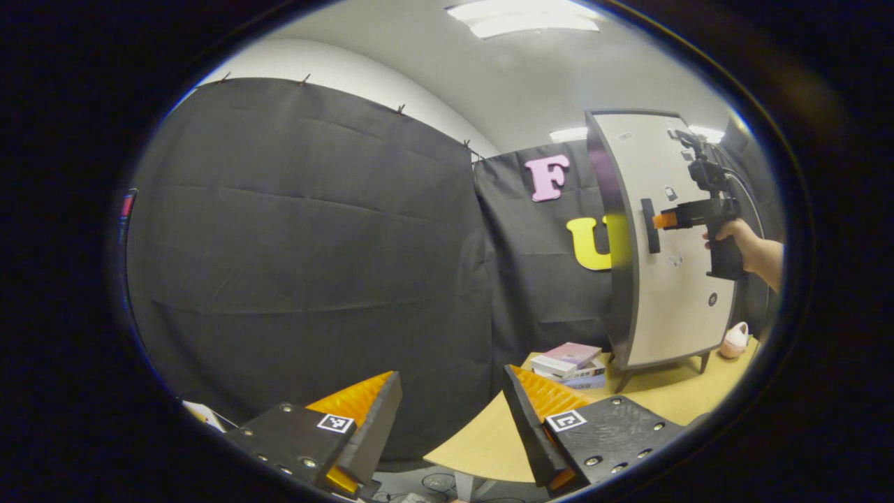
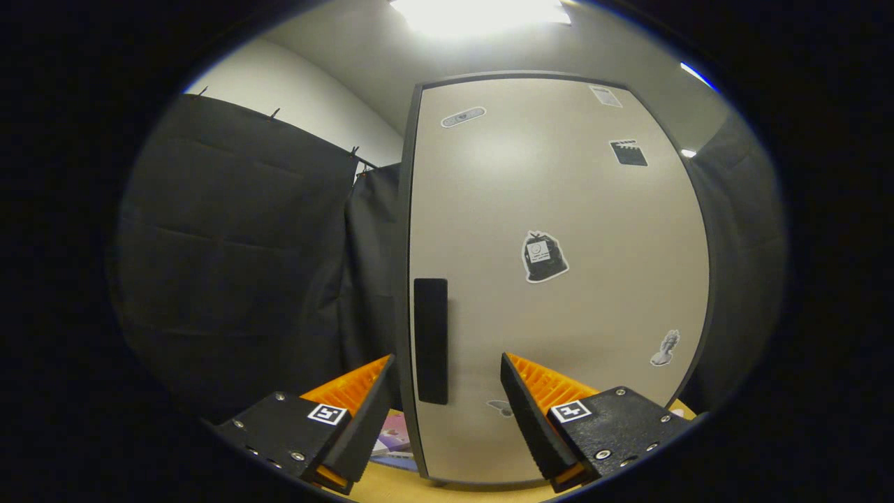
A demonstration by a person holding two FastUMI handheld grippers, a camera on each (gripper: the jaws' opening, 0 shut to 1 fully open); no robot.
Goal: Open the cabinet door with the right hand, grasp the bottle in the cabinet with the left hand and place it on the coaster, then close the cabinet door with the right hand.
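A pale cabinet door (image 2: 559,279) with several stickers stands shut, so the cabinet's inside is hidden. Its dark vertical handle (image 2: 431,341) lies just ahead of my right gripper (image 2: 448,381), which is open with the handle a little left of the gap between its fingers. In the left gripper view the same cabinet (image 1: 677,244) stands at the far right on the table, and a hand (image 1: 751,248) holds the right gripper (image 1: 667,221) close to the handle (image 1: 650,226). My left gripper (image 1: 454,391) is open, holds nothing and is well off to the cabinet's left.
The cabinet stands on short legs on a wooden table (image 1: 656,391). A stack of books (image 1: 569,363) lies left of the cabinet's foot, and a small pink object (image 1: 735,341) sits at its right. Black cloth walls close the booth behind.
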